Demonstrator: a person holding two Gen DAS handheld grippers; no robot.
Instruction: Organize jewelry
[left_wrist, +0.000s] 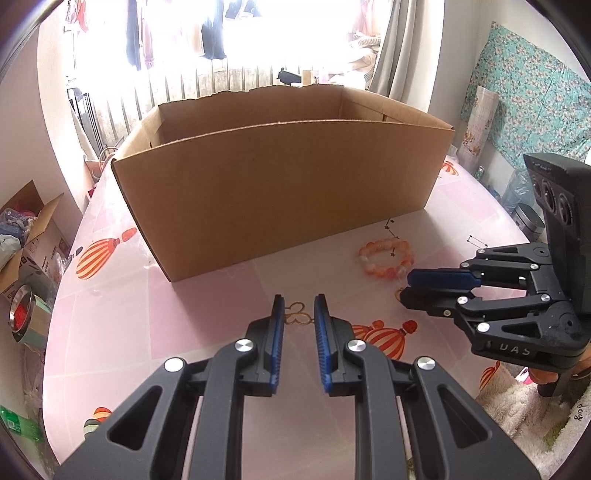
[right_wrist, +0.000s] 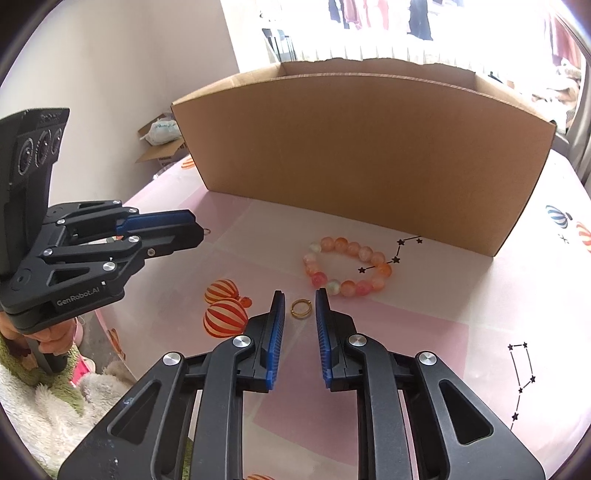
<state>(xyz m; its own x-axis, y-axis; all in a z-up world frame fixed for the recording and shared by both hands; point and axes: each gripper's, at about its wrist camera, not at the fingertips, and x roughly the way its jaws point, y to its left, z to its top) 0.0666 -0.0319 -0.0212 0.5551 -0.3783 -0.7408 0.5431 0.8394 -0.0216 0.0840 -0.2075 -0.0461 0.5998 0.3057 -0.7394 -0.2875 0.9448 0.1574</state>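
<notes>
Lying between open right tongs (right_wrist: 300, 301): gold ring (right_wrist: 301, 307); bead bracelet (right_wrist: 347, 267) beyond.

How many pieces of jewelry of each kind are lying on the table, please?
Bead bracelet: 1
Gold ring: 1
Gold butterfly-shaped piece: 1
Total: 3

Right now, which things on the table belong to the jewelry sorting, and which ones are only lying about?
For the job:
- bead bracelet
- gold ring, between the open fingers of the right gripper
- gold clover-shaped piece, ahead of the open left gripper
- cardboard box, probably where they go

Just lying about:
- carton of odds and ends on the floor
- white fluffy cloth
</notes>
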